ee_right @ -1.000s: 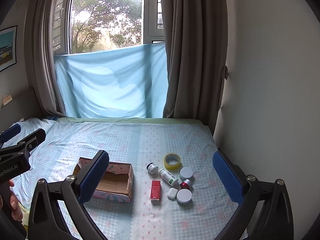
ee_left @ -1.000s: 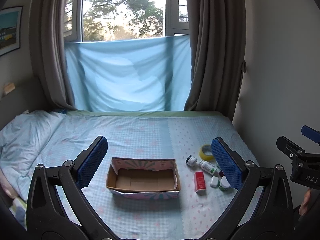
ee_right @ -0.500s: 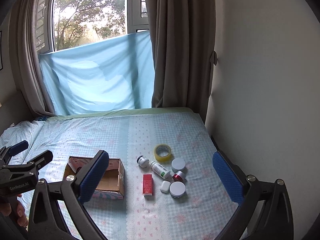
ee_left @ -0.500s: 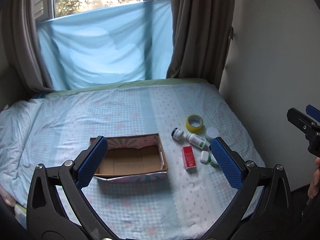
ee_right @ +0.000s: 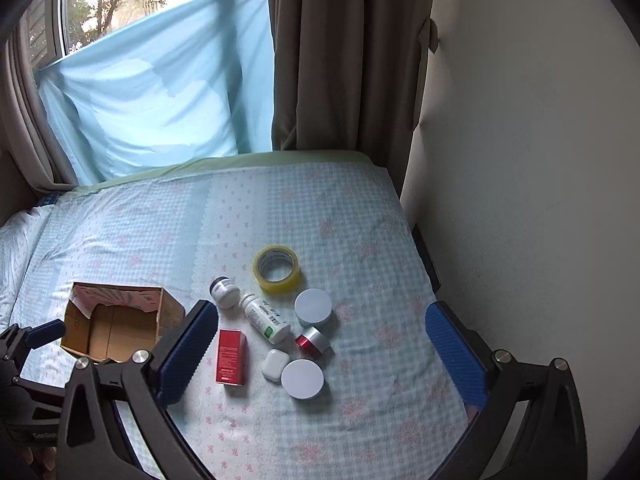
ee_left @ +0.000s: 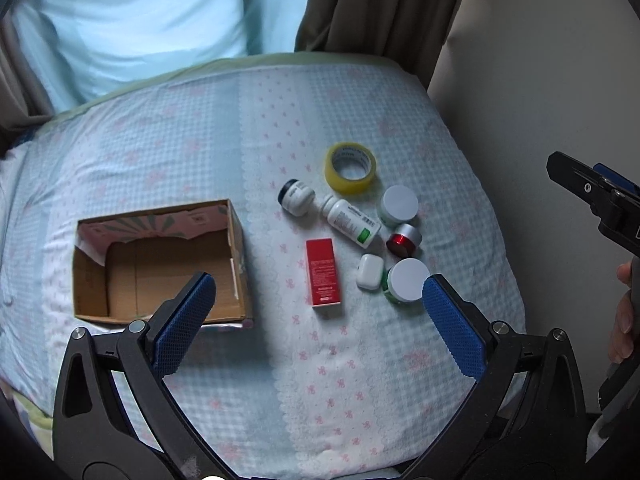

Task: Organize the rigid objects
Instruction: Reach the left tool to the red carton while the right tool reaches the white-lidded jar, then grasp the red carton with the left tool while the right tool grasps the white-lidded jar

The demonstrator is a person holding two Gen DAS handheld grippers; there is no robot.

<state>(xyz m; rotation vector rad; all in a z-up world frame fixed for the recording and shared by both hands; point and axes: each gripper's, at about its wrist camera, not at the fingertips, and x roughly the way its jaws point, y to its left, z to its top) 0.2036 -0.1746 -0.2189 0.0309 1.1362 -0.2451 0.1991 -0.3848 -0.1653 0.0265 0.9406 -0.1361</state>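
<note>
Red box with unreadable print, beside cardboard box, left tongs and right tongs spread wide, empty

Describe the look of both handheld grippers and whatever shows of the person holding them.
Left gripper and right gripper look alike: black frames with triangular cut-outs and silver bolts, and wide fingers faced with blue textured pads. White lettering marks the left body in the right wrist view. Only bare fingers of the person show; no sleeve is visible.

Both wrist views look down (steeply) at bed.
</note>
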